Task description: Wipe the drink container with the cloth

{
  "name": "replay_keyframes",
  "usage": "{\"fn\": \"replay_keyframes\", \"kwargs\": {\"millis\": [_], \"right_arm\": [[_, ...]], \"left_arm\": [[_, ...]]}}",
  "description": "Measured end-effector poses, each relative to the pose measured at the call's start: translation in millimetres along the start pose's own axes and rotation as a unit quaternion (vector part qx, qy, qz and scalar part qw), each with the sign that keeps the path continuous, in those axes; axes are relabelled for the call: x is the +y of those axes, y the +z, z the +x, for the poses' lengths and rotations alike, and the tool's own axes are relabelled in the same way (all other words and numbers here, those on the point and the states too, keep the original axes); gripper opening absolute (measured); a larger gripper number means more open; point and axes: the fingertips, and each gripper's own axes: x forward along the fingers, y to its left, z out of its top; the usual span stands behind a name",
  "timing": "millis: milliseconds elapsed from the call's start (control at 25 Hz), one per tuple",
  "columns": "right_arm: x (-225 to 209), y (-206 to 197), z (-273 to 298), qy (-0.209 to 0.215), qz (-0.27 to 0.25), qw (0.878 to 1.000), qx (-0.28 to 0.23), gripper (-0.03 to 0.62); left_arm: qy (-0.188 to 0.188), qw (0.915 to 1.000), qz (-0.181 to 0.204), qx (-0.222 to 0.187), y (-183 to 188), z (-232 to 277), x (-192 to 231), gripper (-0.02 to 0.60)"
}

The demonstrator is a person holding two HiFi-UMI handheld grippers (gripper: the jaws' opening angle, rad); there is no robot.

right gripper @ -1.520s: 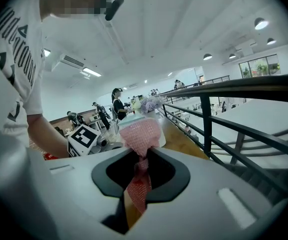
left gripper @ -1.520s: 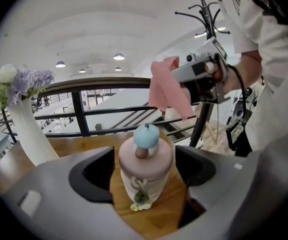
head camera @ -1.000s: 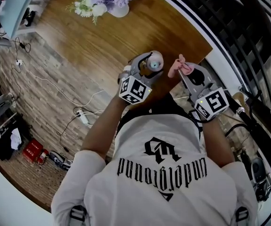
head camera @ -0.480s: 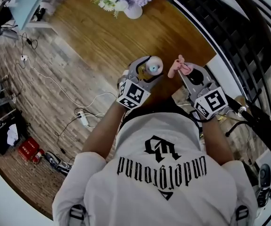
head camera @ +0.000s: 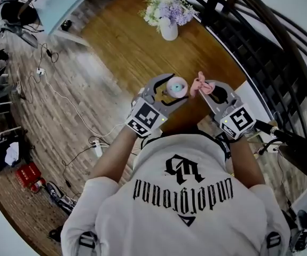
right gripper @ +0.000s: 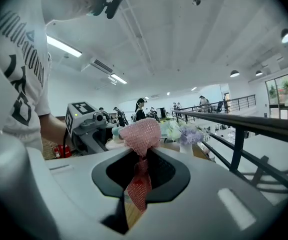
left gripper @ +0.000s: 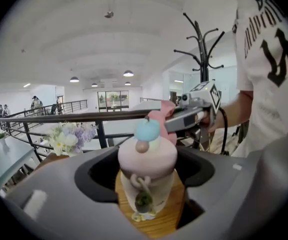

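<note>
My left gripper (head camera: 173, 91) is shut on the drink container (head camera: 176, 86), a small cup with a pale pink domed lid and a light blue knob on top (left gripper: 147, 153). It is held upright above the wooden table (head camera: 126, 47). My right gripper (head camera: 206, 87) is shut on a pink mesh cloth (head camera: 200, 84), which bunches above the jaws and hangs down between them (right gripper: 140, 134). The cloth sits just right of the container's lid, close to it or touching; I cannot tell which.
A white vase of purple and white flowers (head camera: 167, 16) stands at the table's far edge. A black railing (head camera: 260, 41) runs along the right. Cables and a power strip (head camera: 95, 134) lie on the brick-pattern floor to the left.
The head view has shifted, so the vase now appears lower and further right. Both grippers keep their holds, and the cloth stays beside the container's lid.
</note>
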Motion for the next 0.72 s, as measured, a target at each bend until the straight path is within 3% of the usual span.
{"fn": "replay_keyframes", "kwargs": {"millis": [200, 400, 720], "right_arm": [[21, 41, 11, 0.032, -0.041, 0.998, -0.041, 0.043], [26, 79, 12, 0.043, -0.019, 0.995, -0.092, 0.043], [42, 48, 15, 0.052, -0.013, 0.997, -0.063, 0.043]], "left_arm": [[-0.006, 0.9992, 0.012, -0.038, 55, -33, 2, 0.383], [-0.012, 0.9979, 0.001, -0.064, 100, -53, 13, 0.383], [0.003, 0.996, -0.002, -0.089, 147, -77, 32, 0.383]]}}
